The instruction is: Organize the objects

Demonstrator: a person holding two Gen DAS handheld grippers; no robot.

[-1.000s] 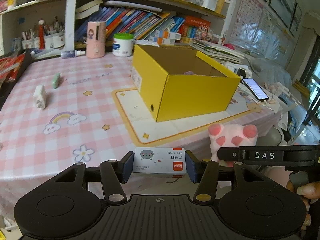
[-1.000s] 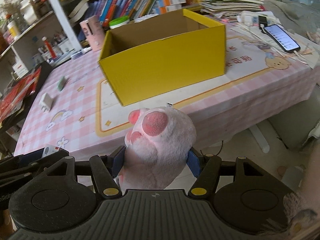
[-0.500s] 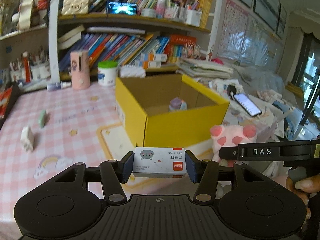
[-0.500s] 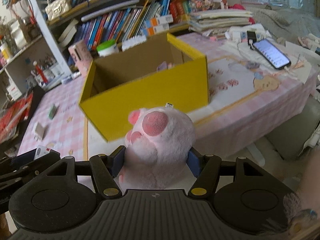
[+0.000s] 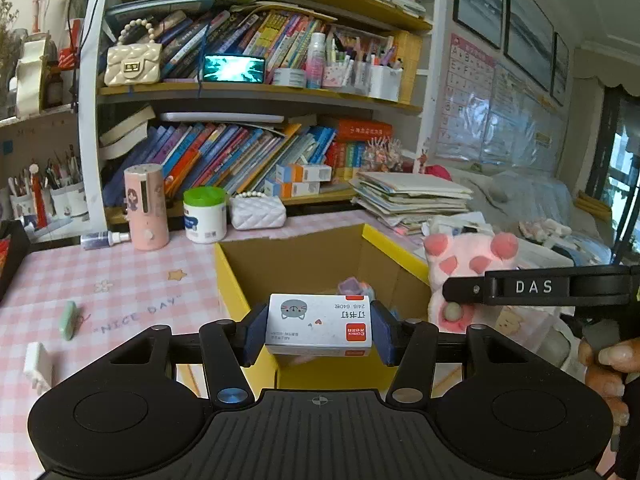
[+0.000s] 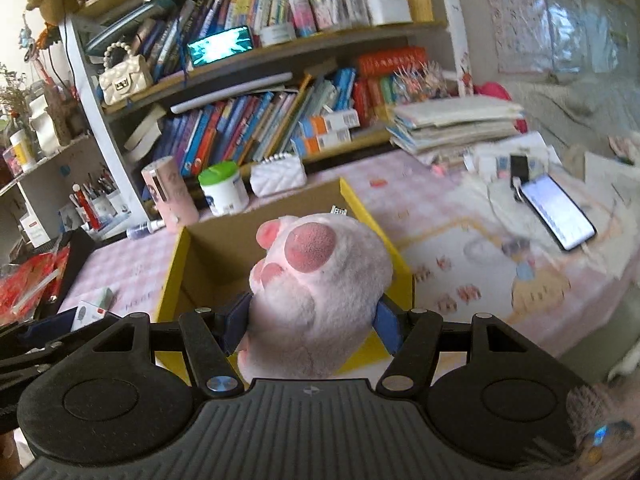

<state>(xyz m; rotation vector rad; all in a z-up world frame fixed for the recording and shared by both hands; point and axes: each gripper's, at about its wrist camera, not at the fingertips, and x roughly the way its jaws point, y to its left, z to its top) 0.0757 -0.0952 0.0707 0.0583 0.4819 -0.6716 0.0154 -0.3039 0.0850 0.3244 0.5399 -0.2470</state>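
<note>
Left wrist view: the left gripper point(image 5: 319, 330) pinches a small white cardboard staple box point(image 5: 319, 326), now carried from short of the table to just over the near rim of the open yellow cardboard box point(image 5: 240, 300).

Right wrist view: the right gripper point(image 6: 312, 320) clamps a pink plush paw toy point(image 6: 320, 292), likewise brought above the box's near edge. Both look ready to drop in.

Small white staple box point(image 5: 319, 328), printed with a grey cat face and a red label, held level and upside-down above the near rim of an open yellow cardboard box point(image 5: 236, 284). Pink plush paw point(image 6: 320, 292), pads facing up, held over the same box's near right corner. Small purple item point(image 5: 352, 286) lay inside.
</note>
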